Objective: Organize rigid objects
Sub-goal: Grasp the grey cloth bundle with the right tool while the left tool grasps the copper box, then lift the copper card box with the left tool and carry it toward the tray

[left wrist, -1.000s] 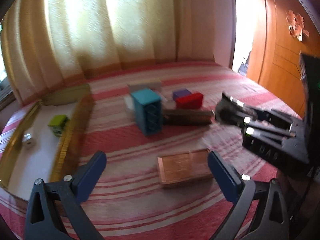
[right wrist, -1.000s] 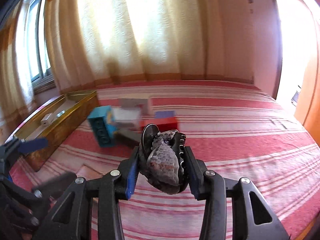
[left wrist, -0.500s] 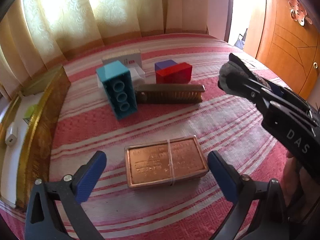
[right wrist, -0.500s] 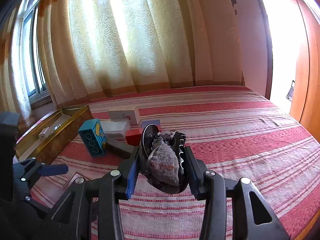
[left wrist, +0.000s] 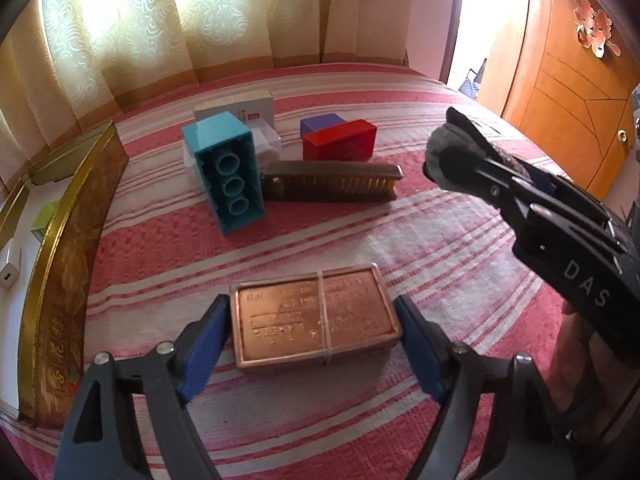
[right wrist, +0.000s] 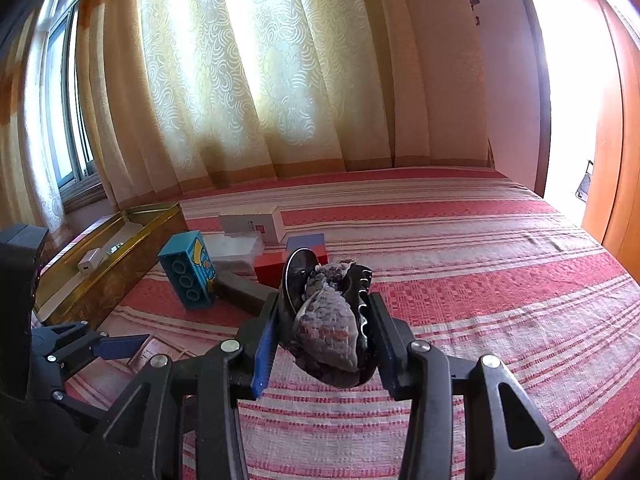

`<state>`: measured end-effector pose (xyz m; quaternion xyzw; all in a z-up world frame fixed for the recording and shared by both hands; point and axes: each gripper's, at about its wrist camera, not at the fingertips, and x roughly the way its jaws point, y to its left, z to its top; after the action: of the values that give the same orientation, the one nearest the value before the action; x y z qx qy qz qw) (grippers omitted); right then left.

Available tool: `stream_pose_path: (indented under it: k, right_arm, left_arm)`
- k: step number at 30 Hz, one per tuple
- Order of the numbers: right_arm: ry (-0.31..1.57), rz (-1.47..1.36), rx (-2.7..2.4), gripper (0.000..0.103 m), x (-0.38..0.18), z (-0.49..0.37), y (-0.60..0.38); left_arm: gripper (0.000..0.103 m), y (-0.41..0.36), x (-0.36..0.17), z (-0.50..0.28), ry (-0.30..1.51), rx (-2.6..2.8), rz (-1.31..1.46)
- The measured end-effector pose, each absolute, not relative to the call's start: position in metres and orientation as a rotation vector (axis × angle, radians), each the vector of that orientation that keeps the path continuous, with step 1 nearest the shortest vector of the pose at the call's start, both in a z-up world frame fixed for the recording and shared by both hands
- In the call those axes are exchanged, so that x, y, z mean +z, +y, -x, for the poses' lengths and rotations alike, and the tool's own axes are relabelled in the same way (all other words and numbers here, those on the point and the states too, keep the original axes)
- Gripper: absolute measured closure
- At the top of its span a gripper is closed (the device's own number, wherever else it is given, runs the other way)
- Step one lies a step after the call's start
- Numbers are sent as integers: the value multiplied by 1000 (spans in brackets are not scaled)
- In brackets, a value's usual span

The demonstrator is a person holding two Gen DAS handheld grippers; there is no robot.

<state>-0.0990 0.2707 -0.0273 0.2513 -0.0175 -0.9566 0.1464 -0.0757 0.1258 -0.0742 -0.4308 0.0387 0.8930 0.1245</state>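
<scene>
A flat copper-coloured tin (left wrist: pixel 316 316) with a rubber band around it lies on the red striped bedspread. My left gripper (left wrist: pixel 314 300) straddles it and its jaws are closing; the blue pads (left wrist: pixel 208 340) sit against the tin's two short ends. The same gripper shows low at the left in the right wrist view (right wrist: pixel 120 346). My right gripper (right wrist: pixel 324 312) is shut on a dark, mottled grey lumpy object (right wrist: pixel 328 320) and holds it above the bed. In the left wrist view it hovers at the right (left wrist: pixel 452 152).
Behind the tin lie a teal block (left wrist: pixel 224 176), a brown brush (left wrist: pixel 332 186), a red block (left wrist: pixel 340 146), a purple block (left wrist: pixel 320 124) and a white box (left wrist: pixel 240 110). A gold-rimmed tray (left wrist: pixel 68 264) at the left holds a white charger (left wrist: pixel 8 272). A wooden wardrobe (left wrist: pixel 560 80) stands at the right.
My left gripper tipped down and came closer to the copper tin, then its jaws narrowed from wide apart onto the tin's ends. The right gripper kept its hold and barely moved.
</scene>
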Motion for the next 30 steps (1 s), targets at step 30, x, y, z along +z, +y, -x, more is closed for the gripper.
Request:
stream_pose_path:
  k: [30]
  right_arm:
    - [-169,-617,-2715,58,-7,110,273]
  left_arm:
    - [22,92,-47,94,154,2821,957]
